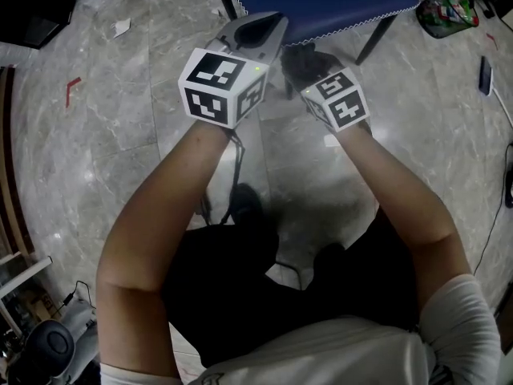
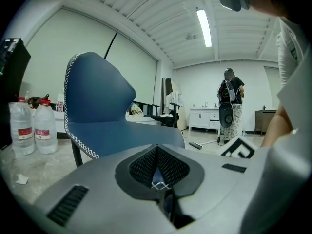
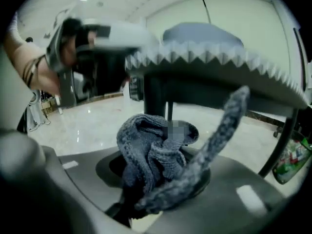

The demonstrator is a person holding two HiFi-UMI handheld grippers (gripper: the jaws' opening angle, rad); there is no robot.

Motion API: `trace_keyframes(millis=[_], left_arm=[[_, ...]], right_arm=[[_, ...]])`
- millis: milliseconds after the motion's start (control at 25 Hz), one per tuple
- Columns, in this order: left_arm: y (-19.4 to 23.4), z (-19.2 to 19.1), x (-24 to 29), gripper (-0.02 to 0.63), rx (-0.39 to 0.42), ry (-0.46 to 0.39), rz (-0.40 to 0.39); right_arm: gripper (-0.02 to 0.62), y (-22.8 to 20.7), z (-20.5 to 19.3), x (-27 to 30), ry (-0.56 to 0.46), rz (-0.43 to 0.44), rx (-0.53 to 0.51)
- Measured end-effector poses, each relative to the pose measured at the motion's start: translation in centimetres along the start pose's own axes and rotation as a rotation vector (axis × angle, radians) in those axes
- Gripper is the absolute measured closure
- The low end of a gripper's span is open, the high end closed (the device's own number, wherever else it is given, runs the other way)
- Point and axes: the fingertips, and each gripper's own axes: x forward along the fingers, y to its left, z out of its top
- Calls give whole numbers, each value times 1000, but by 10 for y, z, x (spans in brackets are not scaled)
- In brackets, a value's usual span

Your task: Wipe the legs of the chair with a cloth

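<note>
The blue chair (image 1: 321, 2) stands ahead of me on thin black legs (image 1: 375, 38). My right gripper (image 1: 309, 62) is shut on a bunched grey cloth (image 3: 153, 155), low under the seat's front edge. In the right gripper view, a loose cloth tail rises toward the seat underside (image 3: 219, 84), and a dark chair leg (image 3: 156, 99) stands just behind the cloth. My left gripper (image 1: 258, 30) is shut and holds nothing, raised beside the seat's front left. The left gripper view shows the chair's back and seat (image 2: 97, 106) from the side.
A wire waste basket (image 1: 446, 8) stands right of the chair, and a phone (image 1: 485, 74) lies on the marble floor. Two water bottles (image 2: 34, 130) sit left of the chair. A person (image 2: 231, 106) stands far off by a cabinet. Cables run along the right edge.
</note>
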Motion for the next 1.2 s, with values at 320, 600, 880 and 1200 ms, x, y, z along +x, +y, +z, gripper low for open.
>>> trace_keyframes(millis=[320, 600, 880, 1200], left_arm=[[-2, -1, -1, 600, 3, 7, 5], [3, 0, 2, 600, -17, -13, -49], [2, -3, -1, 600, -6, -18, -83], [4, -2, 0, 600, -5, -14, -37]], right_arm=[[422, -1, 11, -7, -52, -15, -10], [422, -1, -120, 66, 206, 16, 98], [410, 4, -175, 102, 297, 39, 110], [420, 4, -158, 90, 268, 18, 79]])
